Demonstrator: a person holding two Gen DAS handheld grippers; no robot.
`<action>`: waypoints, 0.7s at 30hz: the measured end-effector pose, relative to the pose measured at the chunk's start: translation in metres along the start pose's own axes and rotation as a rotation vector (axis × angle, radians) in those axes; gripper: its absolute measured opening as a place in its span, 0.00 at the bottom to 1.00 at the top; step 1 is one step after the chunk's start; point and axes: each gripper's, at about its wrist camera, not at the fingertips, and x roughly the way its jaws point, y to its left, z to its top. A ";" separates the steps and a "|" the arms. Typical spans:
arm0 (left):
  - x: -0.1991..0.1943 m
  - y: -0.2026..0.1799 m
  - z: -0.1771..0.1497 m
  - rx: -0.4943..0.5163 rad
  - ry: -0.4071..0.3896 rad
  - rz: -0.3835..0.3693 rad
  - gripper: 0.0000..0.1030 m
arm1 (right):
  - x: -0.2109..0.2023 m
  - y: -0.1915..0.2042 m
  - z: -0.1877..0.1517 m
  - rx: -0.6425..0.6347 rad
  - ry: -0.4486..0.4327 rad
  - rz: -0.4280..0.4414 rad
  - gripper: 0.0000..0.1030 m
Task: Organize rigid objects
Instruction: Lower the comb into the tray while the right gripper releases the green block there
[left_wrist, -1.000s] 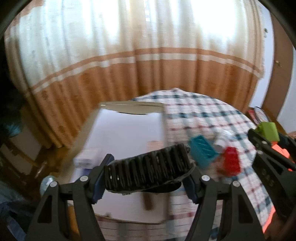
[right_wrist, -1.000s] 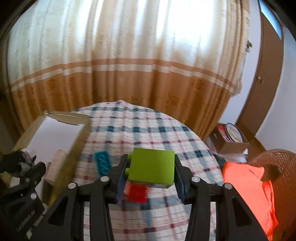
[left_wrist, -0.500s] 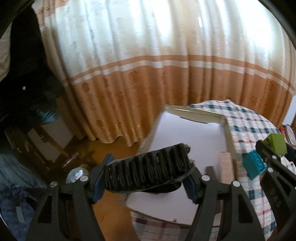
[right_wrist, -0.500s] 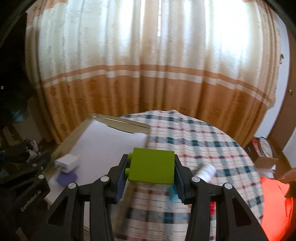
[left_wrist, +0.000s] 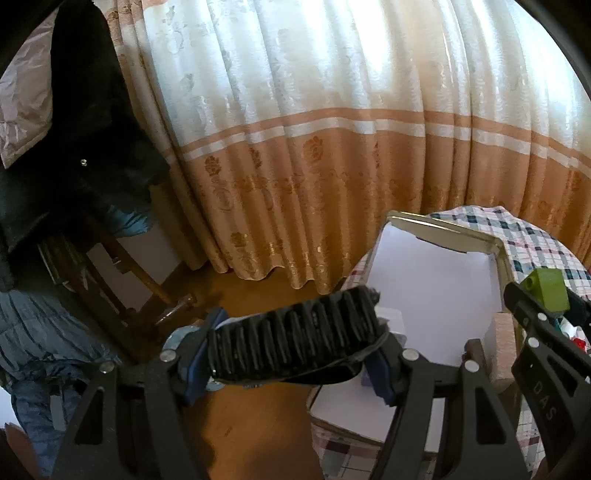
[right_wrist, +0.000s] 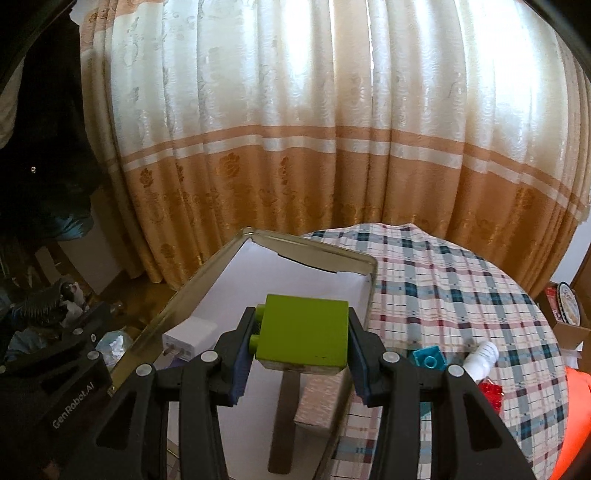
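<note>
Two loads, both airborne: left gripper (left_wrist: 291, 350) clamped on comb (left_wrist: 295, 338) beyond tray (left_wrist: 439, 227) edge, over floor; right gripper (right_wrist: 301, 349) clamped on block (right_wrist: 304, 336) above tray. Releasing now risks dropping comb outside.

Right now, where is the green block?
The green block is clamped in the right gripper, held above the near end of the white-lined tray; the left wrist view shows it at far right.

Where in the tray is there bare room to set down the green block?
Free: the white tray floor between its far rim and the white charger. Crowded: the near end, with the charger, pink box and brown strip. The right tongs hold the green block.
</note>
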 end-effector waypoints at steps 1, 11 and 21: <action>0.000 0.001 0.000 0.000 0.000 0.004 0.68 | 0.001 0.001 0.000 0.002 0.001 0.002 0.46; 0.007 0.003 0.001 -0.011 0.008 0.030 0.67 | 0.015 0.008 0.003 -0.010 0.012 0.030 0.46; 0.011 -0.012 -0.001 0.006 0.018 0.018 0.68 | 0.041 -0.012 0.009 0.030 0.074 0.034 0.46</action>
